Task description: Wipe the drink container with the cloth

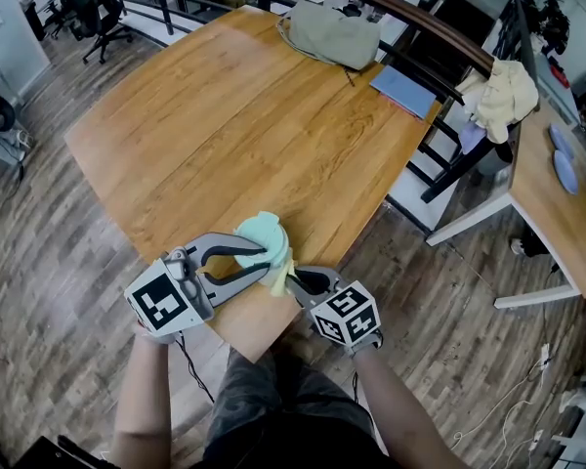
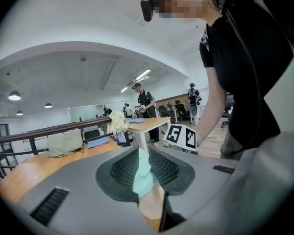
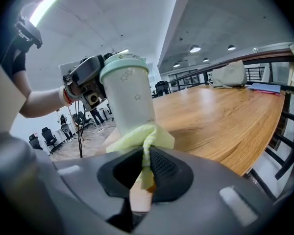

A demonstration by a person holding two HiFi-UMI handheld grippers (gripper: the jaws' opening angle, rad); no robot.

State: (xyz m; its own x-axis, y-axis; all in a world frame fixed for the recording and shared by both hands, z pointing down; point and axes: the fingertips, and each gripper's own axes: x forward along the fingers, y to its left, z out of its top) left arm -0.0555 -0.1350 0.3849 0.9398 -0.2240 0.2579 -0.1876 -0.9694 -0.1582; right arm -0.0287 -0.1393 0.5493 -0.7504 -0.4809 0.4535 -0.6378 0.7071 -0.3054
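open-plan office: long wooden desks [image 1: 225,115], rolling office chairs [image 1: 93,8], black railing [image 1: 420,22], round ceiling lights [image 2: 14,96].

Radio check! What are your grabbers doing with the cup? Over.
Left gripper shut on cup top. Right gripper shut on cloth, pressed to cup side. Nothing blocking.

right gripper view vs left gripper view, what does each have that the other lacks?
Only right gripper view: the drink container at full height, and the yellow cloth pinched in the right gripper at its base. Only left gripper view: the left gripper shut on a mint-green sliver, apparently the container's top; the right gripper's marker cube; a second desk. Both: the wooden table and the beige bag on it.
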